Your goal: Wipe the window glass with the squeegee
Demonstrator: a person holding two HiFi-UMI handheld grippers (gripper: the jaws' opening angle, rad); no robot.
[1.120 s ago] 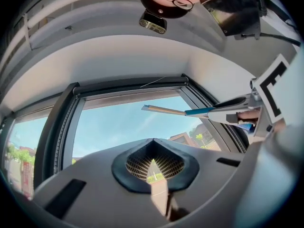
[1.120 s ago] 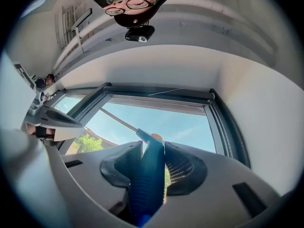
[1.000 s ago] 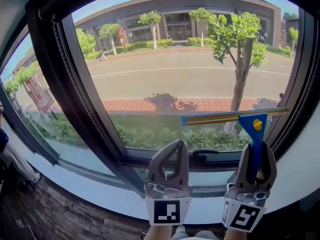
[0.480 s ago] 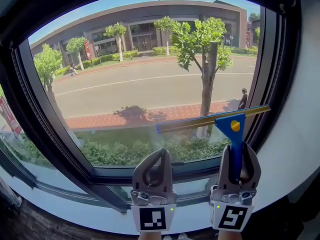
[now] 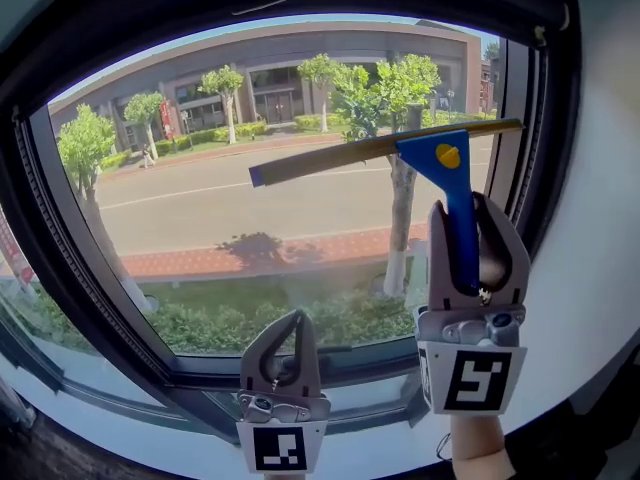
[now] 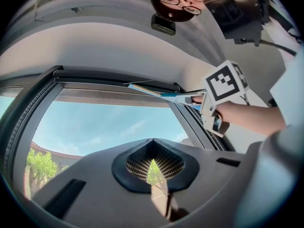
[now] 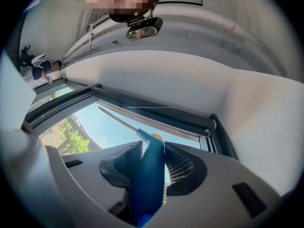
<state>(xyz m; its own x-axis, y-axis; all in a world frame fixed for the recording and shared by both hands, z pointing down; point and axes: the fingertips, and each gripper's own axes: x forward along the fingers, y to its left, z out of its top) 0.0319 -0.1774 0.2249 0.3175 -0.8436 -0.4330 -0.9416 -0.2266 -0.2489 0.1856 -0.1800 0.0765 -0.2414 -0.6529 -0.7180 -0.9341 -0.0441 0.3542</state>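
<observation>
The right gripper (image 5: 463, 210) is clamped on the blue-handled, brass-bladed squeegee (image 5: 385, 149), whose blade slants across the upper part of the dark-framed window glass (image 5: 220, 208). The left gripper (image 5: 284, 320), jaws together and empty, sits at the glass's lower edge.

No words or numbers can be read. The left gripper (image 5: 290, 320) and the right gripper (image 5: 465, 208) each carry a black-and-white square marker (image 5: 281, 448), a pattern without letters. A red sign (image 5: 166, 118) far outside is too small to read.

One squeegee (image 5: 380, 149), one window pane (image 5: 230, 218), and two grippers: left tongs (image 5: 291, 317), right tongs (image 5: 463, 208).
</observation>
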